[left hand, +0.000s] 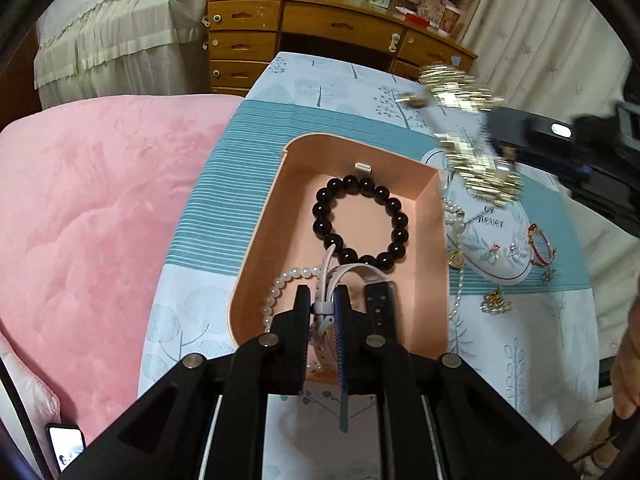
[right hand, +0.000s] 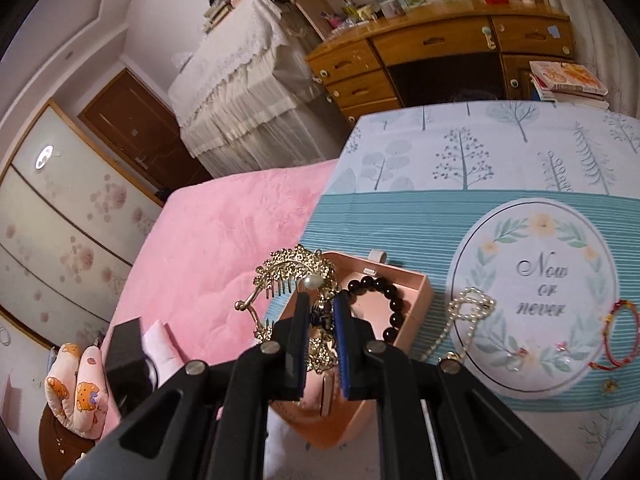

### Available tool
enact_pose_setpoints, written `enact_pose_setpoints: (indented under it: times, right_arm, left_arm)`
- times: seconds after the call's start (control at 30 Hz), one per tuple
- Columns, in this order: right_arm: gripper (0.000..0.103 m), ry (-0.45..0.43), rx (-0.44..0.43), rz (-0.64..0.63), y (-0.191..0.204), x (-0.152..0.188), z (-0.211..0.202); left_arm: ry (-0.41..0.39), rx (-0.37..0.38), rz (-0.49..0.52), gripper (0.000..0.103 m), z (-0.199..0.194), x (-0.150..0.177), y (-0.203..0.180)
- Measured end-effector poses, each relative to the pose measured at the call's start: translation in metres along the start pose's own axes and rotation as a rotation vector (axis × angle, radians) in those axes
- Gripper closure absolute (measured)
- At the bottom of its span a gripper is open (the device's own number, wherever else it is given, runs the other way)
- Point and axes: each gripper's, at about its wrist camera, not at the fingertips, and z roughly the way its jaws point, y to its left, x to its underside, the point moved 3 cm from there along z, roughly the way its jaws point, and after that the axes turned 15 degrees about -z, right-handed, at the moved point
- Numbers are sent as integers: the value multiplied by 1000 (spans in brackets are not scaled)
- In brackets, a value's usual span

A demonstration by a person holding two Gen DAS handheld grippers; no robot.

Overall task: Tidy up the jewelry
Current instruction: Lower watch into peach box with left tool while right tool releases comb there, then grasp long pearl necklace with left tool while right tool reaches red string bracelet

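Note:
A pink box (left hand: 430, 264) stands on the table and holds a black bead bracelet (left hand: 360, 224), a pearl strand (left hand: 276, 292) and a watch (left hand: 380, 304). My left gripper (left hand: 324, 300) is shut on the watch's pale strap (left hand: 326, 276), low inside the box. My right gripper (right hand: 322, 308) is shut on a gold hair ornament (right hand: 294, 270) with a comb and a pearl, held above the box (right hand: 416, 304). In the left wrist view the ornament (left hand: 468, 128) hangs blurred at the upper right.
A pearl necklace (right hand: 470, 308), a red cord bracelet (right hand: 622, 336) and small gold charms (left hand: 496, 302) lie on the tree-print cloth (right hand: 480, 152) right of the box. A pink blanket (left hand: 100, 220) lies left. A wooden desk (left hand: 320, 28) stands behind.

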Motion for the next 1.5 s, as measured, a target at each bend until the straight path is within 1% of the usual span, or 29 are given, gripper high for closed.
enact_pose_setpoints:
  times: [0.07,0.17,0.27,0.3,0.33,0.4,0.47,0.57,0.67,0.73,0.8,0.83,0.87,0.9,0.93,1.0,1.07,1.17,1.27,1.4,1.5]
  right_arm:
    - [91,16,2,7,-2,0,12]
    - [89,42,16,14,-5,0,28]
    - [88,88,28,25,-10,1,42]
    - [86,99,46,27,-12,2,46]
    - [83,106,49,27,-12,2,48]
    - [82,115,40,36,-14,4,50]
    - [82,110,35,40,-14,5,48]
    - [82,95,35,36,-15,6,37]
    - [82,77,53,15,-13,7,22]
    - [82,56,82,-16,-11,9,6]
    - [82,47,107,-30,-12,10,-6]
    - [82,43,115,-33,-13,11,-13]
    - [82,36,119,-34,-14,12,-19]
    - [82,25,116,-31,-16,13,-27]
    - [82,12,111,-26,-18,15,-34]
    - [82,-10,112,-22,-20,18,-49]
    - [81,-18,134,-37,-21,22,-61]
    - [77,-6,176,-48,-26,27,-78]
    - [74,13,182,-42,-35,33,-95]
    - [74,10,219,-28,-55,36,-123]
    - [73,15,250,-6,-73,38,-140]
  left_arm:
    - [-10,2,5,91,-1,0,0]
    - [-34,18,1,82,-6,-1,1]
    - [-69,23,1,68,-14,-2,2]
    - [-83,22,2,61,-17,-2,1]
    - [-107,18,3,56,-21,-2,2]
    - [-153,1,6,53,-27,-3,4]
    - [-180,-8,11,52,-32,-5,5]
    - [-177,2,-6,52,-36,-8,7]
    - [-135,58,-25,52,-37,-8,6]
    - [-107,69,-30,52,-37,-7,3]
    - [-114,51,-7,52,-39,-5,-3]
    - [-123,42,3,49,-40,-3,-6]
    - [-135,33,15,45,-42,-2,-10]
    - [-147,32,22,37,-45,-1,-13]
    - [-156,36,25,32,-48,0,-15]
    - [-170,48,38,31,-53,1,-22]
    - [-171,56,50,31,-57,1,-29]
    - [-165,68,67,28,-63,1,-39]
    - [-159,63,105,26,-66,-1,-53]
    - [-116,78,173,26,-65,-6,-79]
    - [-79,65,233,26,-57,-12,-100]
